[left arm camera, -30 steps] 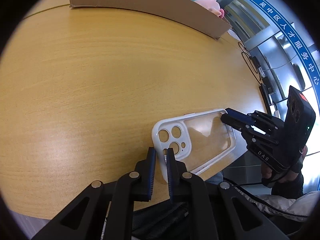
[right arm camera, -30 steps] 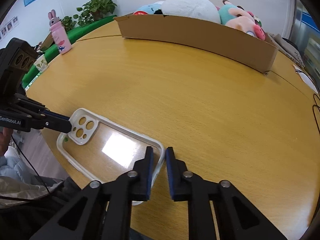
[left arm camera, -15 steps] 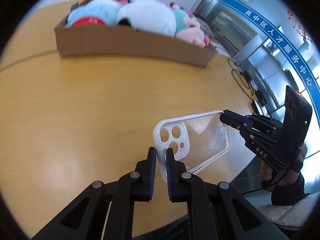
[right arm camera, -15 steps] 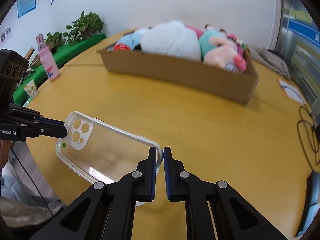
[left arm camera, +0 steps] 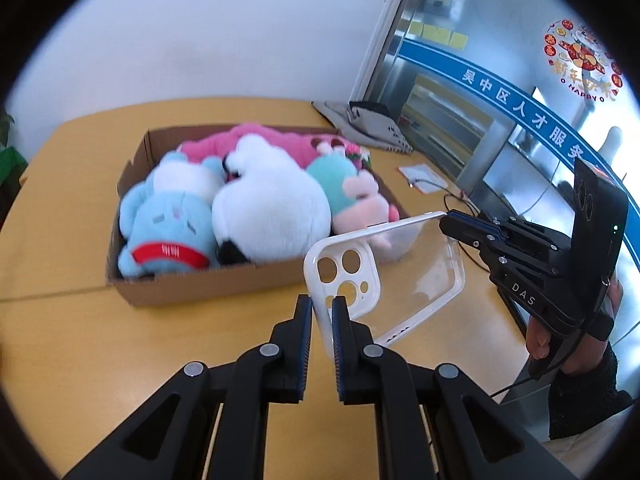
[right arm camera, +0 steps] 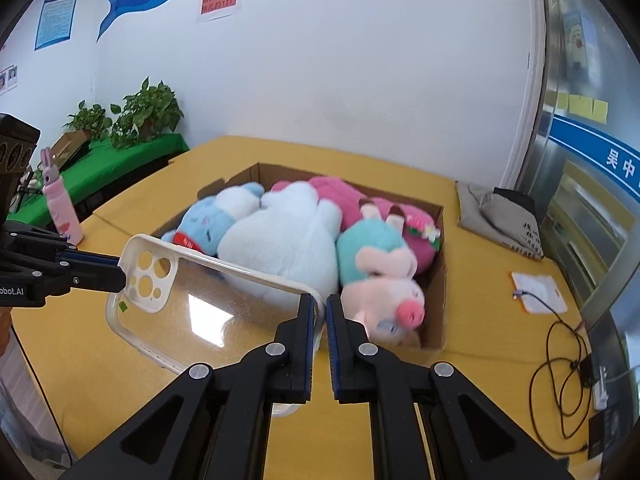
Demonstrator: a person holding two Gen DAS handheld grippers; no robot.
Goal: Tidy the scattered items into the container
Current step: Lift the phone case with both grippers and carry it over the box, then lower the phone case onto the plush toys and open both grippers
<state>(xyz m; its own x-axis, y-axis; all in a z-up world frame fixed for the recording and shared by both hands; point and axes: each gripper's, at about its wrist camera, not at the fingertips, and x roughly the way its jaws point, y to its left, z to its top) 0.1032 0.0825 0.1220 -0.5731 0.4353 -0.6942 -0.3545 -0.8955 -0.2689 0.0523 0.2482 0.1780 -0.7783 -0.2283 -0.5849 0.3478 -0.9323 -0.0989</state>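
- Left hand-held gripper (left arm camera: 321,322): fingers pinching the camera-hole end of the case (left arm camera: 384,276).
- Right hand-held gripper (right arm camera: 323,322): fingers pinching the case's opposite end; seen at 3 o'clock in the left wrist view.
- Case: clear back, white rim, held in the air between both grippers, above the tabletop (left arm camera: 80,344), just short of the box (left arm camera: 200,286).
- Box: cardboard, open, at 12 o'clock; holds plush toys (left arm camera: 268,212) in blue, white, pink and teal.
- Bottle (right arm camera: 60,216): pink, upright, at 9 o'clock in the right wrist view.
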